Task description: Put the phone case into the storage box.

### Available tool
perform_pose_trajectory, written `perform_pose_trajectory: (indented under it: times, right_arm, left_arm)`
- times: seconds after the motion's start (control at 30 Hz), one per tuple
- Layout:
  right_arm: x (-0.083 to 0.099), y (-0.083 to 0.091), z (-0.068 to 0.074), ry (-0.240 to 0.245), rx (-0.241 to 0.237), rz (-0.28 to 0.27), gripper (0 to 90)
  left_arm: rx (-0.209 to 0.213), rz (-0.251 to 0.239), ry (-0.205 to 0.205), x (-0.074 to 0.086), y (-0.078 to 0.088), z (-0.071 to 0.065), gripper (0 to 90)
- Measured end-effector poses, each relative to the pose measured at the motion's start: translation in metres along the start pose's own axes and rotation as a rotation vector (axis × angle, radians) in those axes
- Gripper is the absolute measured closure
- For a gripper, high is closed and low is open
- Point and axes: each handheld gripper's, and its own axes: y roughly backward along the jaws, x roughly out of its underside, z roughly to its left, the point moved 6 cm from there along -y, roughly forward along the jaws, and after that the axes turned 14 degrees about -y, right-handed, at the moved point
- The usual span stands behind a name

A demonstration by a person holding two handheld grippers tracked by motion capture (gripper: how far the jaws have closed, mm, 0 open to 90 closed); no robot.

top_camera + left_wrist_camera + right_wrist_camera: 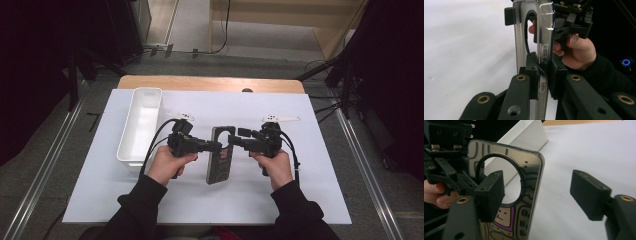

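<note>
A clear phone case (221, 159) with a black ring and cartoon print is held over the white sheet between both hands. My left gripper (214, 146) comes in from the left and is shut on one long side of the case (546, 32), with the pads (532, 72) pressing both faces. My right gripper (234, 140) reaches in from the right near the case's upper end. In the right gripper view its jaws (537, 195) straddle the case (529, 172). One pad (490, 193) is close to the ringed face and the other pad (589, 195) stands well apart.
A long white tray (142, 122) stands on the left of the white sheet (300, 200), just behind the left hand, and its corner (524, 137) shows beyond the case. The wooden table edge (210, 82) runs along the back. Dark stands flank the table.
</note>
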Motion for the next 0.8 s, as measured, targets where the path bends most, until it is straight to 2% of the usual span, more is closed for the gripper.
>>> perform_pose_trajectory:
  times: [0.23,0.3,0.47,0.8]
  right_arm:
    - [0.0000,0.0005,-0.0004,0.001,-0.026,-0.012,37.5]
    - [0.0011,-0.0002,-0.0008,0.002,-0.033,-0.004,42.6]
    - [0.0031,-0.0024,0.0011,0.021,-0.042,0.009,50.0]
    - [0.0052,-0.0035,0.0025,0.030,-0.066,0.028,63.9]
  left_arm:
    - [0.006,0.010,-0.011,0.0006,-0.0022,-0.0017,80.0]
    - [0.006,0.017,-0.031,0.0010,-0.0028,-0.0032,80.0]
    - [0.006,0.020,-0.048,0.0012,-0.0038,-0.0044,80.0]
    - [0.008,0.026,-0.065,0.0019,-0.0049,-0.0053,79.9]
